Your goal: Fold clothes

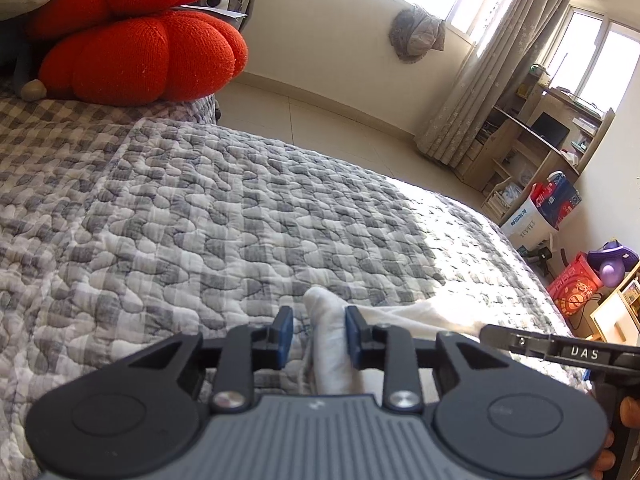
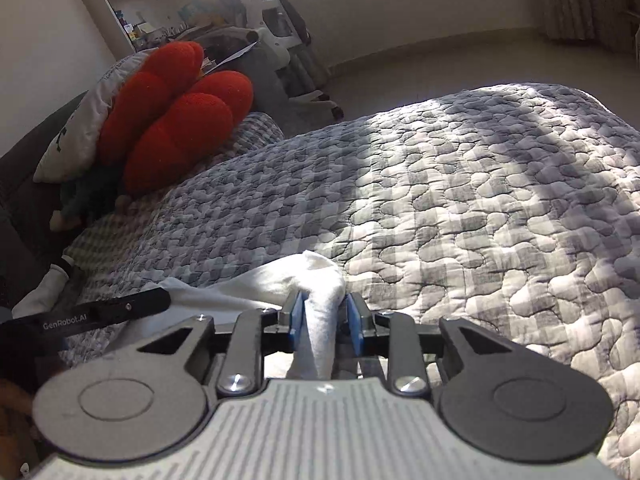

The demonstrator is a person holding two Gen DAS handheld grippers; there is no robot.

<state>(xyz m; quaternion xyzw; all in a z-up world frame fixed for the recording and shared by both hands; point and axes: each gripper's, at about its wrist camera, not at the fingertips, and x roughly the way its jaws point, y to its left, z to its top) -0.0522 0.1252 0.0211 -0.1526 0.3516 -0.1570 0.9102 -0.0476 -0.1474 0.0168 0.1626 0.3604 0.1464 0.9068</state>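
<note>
A white garment [image 1: 404,314] lies bunched on the grey checked quilt [image 1: 224,208] at the near edge of the bed. In the left wrist view a raised fold of it stands between the blue pads of my left gripper [image 1: 320,334]. The fold touches the right pad, and quilt shows in a gap at the left pad, so the gripper is open. In the right wrist view another peak of the white garment [image 2: 256,284] stands inside my right gripper [image 2: 326,320]. It leans on the left pad with a thin dark gap at the right pad, so this gripper is open too.
A red knitted cushion [image 1: 140,52] and a white pillow [image 2: 76,136] sit at the head of the bed. The quilt [image 2: 480,200] spreads wide ahead, partly in sunlight. Beyond the bed's edge are a tiled floor [image 1: 320,108], a wooden desk [image 1: 532,140] and boxes [image 1: 556,200].
</note>
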